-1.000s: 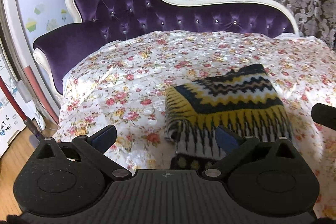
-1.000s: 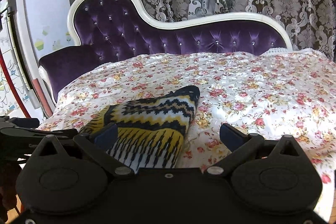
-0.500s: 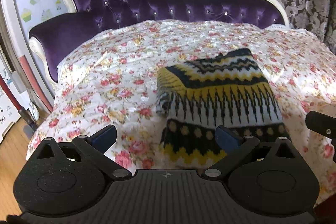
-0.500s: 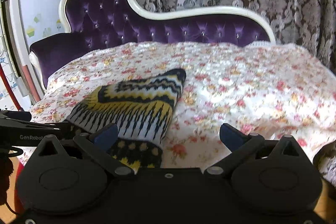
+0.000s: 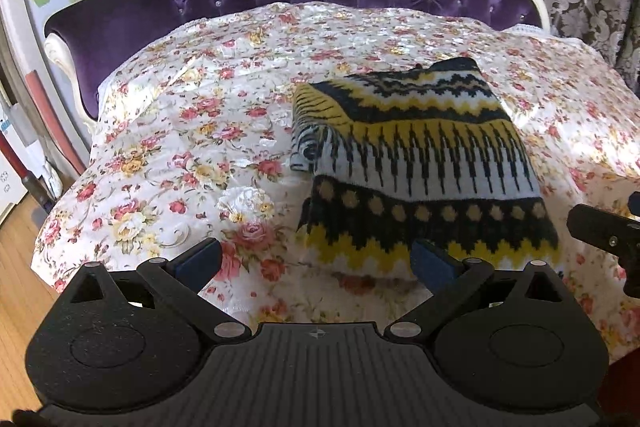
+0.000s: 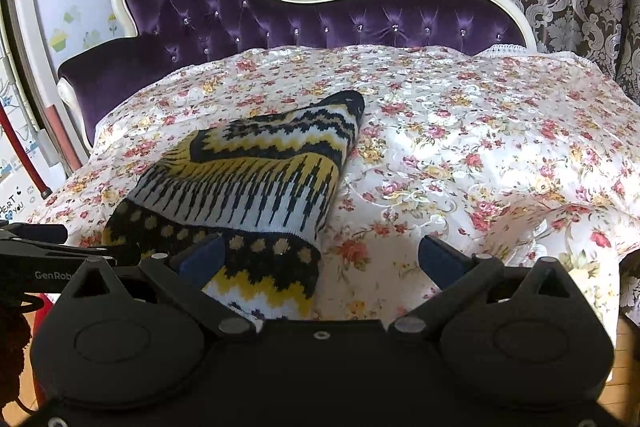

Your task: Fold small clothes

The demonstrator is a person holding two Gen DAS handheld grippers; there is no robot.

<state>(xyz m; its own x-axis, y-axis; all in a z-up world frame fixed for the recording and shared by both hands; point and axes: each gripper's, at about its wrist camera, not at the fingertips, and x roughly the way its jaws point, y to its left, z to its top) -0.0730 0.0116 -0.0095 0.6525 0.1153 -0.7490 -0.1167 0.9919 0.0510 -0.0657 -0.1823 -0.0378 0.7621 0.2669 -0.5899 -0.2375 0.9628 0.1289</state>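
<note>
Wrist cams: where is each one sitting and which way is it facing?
Left wrist: on the left hand-held gripper, facing the sofa back; open fingers frame the folded knit garment; right hand-held gripper pokes in at right.
Right wrist: on the right hand-held gripper, same heading, open; garment lower left.
Shared: garment, floral cover, purple sofa.

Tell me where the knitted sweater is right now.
The folded sweater lies on the flowered bedspread near its front edge, right of centre in the left wrist view and left of centre in the right, ahead of both open claws.
</note>
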